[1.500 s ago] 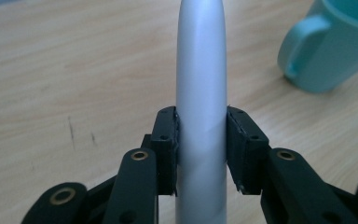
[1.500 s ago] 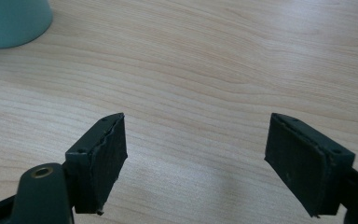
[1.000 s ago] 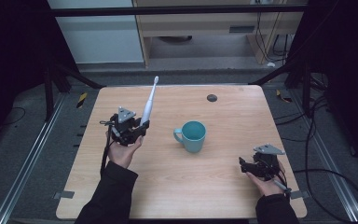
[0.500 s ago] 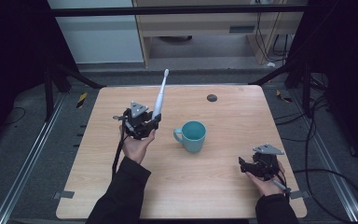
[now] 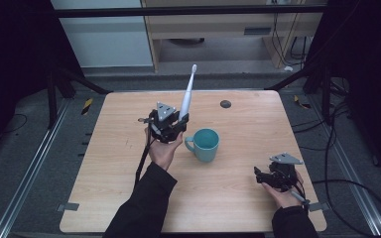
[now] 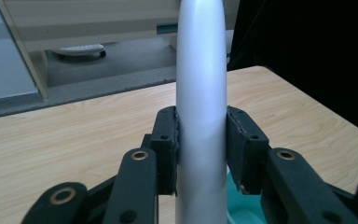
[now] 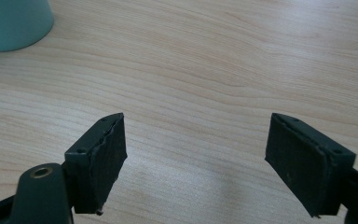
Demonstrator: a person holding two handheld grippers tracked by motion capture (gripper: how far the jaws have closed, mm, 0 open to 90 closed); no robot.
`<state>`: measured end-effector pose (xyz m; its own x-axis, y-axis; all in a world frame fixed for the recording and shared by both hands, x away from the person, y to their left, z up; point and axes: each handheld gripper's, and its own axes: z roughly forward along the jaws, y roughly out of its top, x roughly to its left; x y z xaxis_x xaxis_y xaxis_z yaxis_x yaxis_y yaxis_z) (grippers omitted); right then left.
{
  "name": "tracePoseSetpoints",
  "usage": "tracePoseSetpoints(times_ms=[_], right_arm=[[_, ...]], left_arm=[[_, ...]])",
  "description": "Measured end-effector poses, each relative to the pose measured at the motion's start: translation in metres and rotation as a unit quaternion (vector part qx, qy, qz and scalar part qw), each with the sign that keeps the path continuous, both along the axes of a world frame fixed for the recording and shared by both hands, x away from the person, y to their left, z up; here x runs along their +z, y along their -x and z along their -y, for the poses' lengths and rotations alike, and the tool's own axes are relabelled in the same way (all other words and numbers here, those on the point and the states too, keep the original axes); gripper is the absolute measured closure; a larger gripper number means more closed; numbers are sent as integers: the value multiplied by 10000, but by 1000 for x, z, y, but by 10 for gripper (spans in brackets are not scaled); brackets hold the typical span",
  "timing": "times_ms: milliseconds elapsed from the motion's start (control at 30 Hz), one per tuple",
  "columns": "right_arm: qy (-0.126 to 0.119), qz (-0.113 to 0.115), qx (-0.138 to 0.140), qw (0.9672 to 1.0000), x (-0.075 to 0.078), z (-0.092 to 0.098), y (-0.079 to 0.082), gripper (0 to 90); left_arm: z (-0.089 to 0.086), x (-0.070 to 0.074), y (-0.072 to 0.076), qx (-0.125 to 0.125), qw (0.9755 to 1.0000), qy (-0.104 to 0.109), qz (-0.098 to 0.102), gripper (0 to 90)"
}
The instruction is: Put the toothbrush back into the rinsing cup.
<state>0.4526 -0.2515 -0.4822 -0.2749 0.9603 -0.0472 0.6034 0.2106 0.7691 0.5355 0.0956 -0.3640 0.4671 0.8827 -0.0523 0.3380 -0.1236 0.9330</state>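
- Since the earlier frames the left gripper [image 5: 178, 121] has moved rightward across the table [image 5: 104, 198] and now sits just left of the teal mug [image 5: 206, 144], with the toothbrush [image 5: 187, 94] standing steeper.
- Its jaws are clamped on the toothbrush's white handle [image 6: 201, 116]; the long axis rises up and slightly right, brush head topmost.
- In the left gripper view, a teal rim, probably the mug, peeks below the jaws.
- The right gripper [image 5: 264, 177] rests low, well right of the mug, jaws spread wide over bare wood [image 7: 196, 140], holding nothing.
- A small dark disc [image 5: 224, 103] lies beyond the mug.
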Motion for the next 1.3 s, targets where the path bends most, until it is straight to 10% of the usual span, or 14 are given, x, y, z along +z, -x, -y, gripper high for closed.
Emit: tracePoseSetpoints(times_ms=[500,1300], right_arm=[[6,21,24,10000,-1,1,-1,203],[0,9,49,10000,-1,-1,0,207]], left_arm=[[38,-10,-9,-168,9996,234,59,661],[59,-50,-12,-228,9997,46,-98,660]])
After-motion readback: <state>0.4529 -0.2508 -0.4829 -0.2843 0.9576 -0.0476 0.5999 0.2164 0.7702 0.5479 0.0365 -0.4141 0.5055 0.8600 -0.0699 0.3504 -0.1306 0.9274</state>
